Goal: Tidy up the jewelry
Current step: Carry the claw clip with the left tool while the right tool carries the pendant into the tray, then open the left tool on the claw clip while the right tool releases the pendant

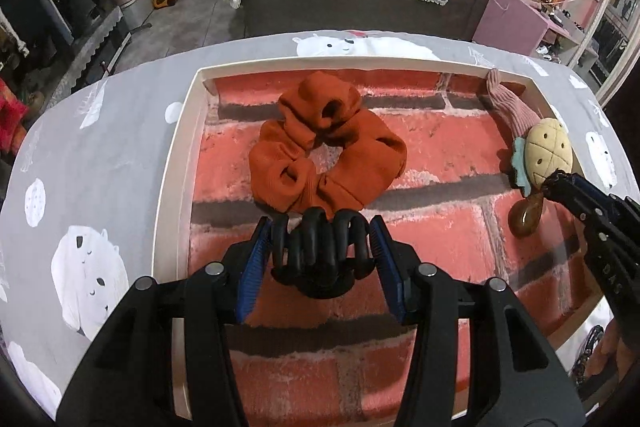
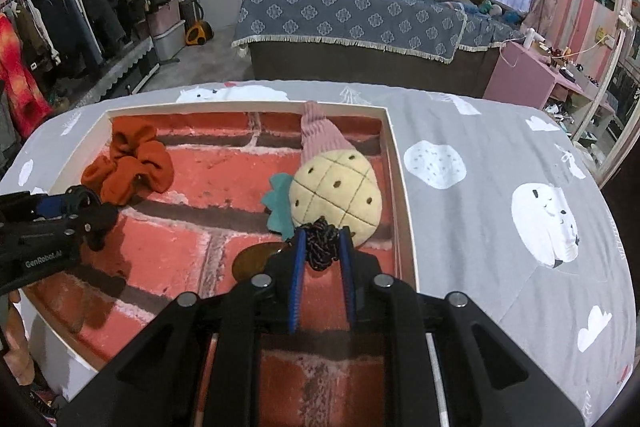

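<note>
Left gripper (image 1: 320, 239): a black claw clip (image 1: 320, 251) is held between its blue pads; the clip's teeth point to 12 o'clock, toward the far wall of the tray.
Right gripper (image 2: 323, 247): it is shut on a dark braided hair tie (image 2: 322, 245); the tie sits bunched between the pads.
Tray (image 1: 176, 163): a white-walled tray with a red brick floor is set on a grey bear cloth (image 1: 80, 163); both grippers are held over it.
Scrunchie (image 1: 326, 151): an orange scrunchie lies flat on the tray floor; it is just past the clip at 12 o'clock in the left view, and it looks to be touching the teeth or almost so.
Pineapple toy (image 2: 336, 195): a soft yellow pineapple with a pink ribbed top lies by the tray's right wall; it is at 12 o'clock just past the tie in the right view; its long side runs from 12 to 6 o'clock.
Brown piece (image 2: 256, 261): a shiny brown bit is seen at 9 o'clock of the right pads; what it is cannot be told.
What the next move turns on: the clip is likely to be put down next; bare floor is seen at 6 o'clock of the scrunchie, right under the clip, so the left gripper is nearer to that spot.
</note>
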### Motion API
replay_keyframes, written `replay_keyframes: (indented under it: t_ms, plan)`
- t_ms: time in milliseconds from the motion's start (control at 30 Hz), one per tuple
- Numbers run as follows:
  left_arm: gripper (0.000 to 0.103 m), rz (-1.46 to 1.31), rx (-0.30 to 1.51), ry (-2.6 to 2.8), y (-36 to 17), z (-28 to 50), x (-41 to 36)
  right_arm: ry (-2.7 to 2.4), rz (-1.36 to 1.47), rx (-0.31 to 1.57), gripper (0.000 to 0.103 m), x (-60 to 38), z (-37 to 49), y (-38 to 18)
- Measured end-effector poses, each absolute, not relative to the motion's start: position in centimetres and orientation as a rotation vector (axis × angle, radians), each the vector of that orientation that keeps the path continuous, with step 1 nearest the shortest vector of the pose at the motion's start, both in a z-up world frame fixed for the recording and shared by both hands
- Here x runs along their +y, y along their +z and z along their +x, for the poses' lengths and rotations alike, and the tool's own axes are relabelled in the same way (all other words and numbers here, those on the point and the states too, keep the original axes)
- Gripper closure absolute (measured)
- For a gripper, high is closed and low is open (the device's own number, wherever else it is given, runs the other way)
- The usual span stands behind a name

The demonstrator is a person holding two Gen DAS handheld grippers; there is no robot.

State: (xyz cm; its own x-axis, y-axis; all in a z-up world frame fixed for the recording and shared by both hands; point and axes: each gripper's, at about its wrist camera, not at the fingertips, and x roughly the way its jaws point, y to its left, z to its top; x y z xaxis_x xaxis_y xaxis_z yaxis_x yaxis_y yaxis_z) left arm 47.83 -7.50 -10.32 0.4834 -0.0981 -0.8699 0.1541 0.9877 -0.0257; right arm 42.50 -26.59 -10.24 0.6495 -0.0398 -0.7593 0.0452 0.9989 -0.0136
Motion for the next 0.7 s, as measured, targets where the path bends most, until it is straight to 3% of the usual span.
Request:
replay_keyframes:
  t_ms: [467,533,633,700]
  plan:
    - [0.053,0.076,1.062,-0.129,-11.3,47.9,-7.5,-0.048,-0.068,0.892,0.084,-25.4,43.1,-11.4]
    - [0.042,0.090,1.063,-0.118,-11.2,47.8,-7.4,-0.051,-0.076,0.891,0.084,-25.4,42.9,-11.5]
    - [0.036,0.094,1.054,-0.119,-10.9,47.5,-7.0,-0.047,-0.068,0.903,0.082,-25.5,42.7,-11.4]
    - [0.033,0.083,1.059,-0.141,-10.3,47.2,-6.7,-0.042,-0.065,0.901,0.070,-25.7,42.4,-11.1]
